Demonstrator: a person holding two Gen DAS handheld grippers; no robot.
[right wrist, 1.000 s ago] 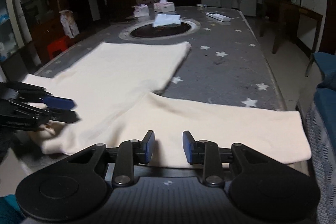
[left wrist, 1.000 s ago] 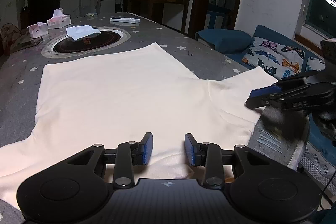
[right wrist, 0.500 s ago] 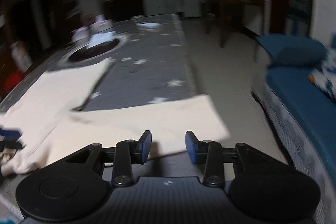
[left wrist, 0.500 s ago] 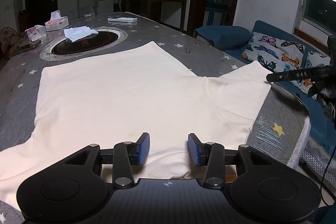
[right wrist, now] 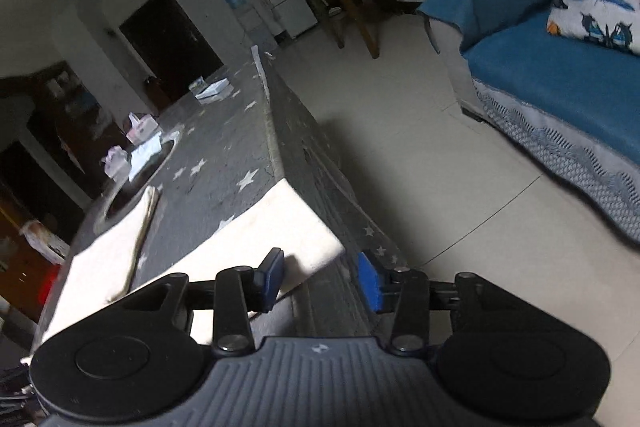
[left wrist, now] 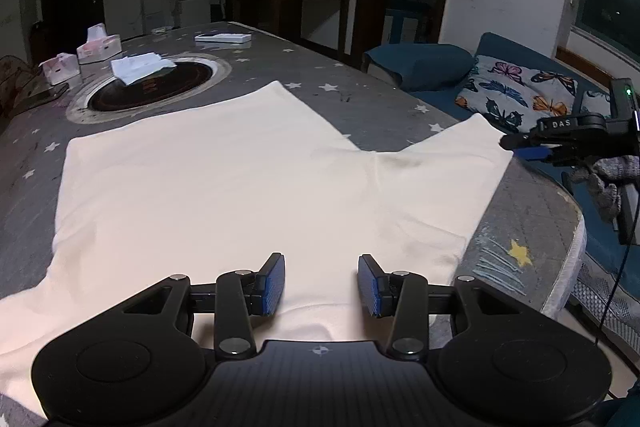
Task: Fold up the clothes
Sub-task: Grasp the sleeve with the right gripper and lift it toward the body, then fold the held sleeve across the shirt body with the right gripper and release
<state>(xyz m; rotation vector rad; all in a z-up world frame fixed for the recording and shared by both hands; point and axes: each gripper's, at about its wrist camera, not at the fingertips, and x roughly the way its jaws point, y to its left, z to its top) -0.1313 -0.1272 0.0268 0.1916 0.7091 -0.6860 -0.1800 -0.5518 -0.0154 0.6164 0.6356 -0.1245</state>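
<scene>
Lying flat and spread on the table [left wrist: 532, 223], the cream shirt [left wrist: 224, 187] stretches its sleeve [right wrist: 280, 223] toward the right gripper [right wrist: 320, 279], which is spread and seemingly astride the cuff corner, while the left gripper [left wrist: 322, 285], also spread, hovers by the collar.

My left gripper [left wrist: 321, 285] is matte black: two round discs flank a ribbed centre plate stamped with a small crosshair mark. Silver screws pin the angular linkage arms, and each of my fingers [left wrist: 273, 283] ends in a blue textured pad. My right gripper [right wrist: 320, 281] is built the same. Seen side-on from the left wrist, its black body carries white "DAS" lettering, a small green light and a thin black cable. My glove [left wrist: 608, 179] there is grey knit.
</scene>
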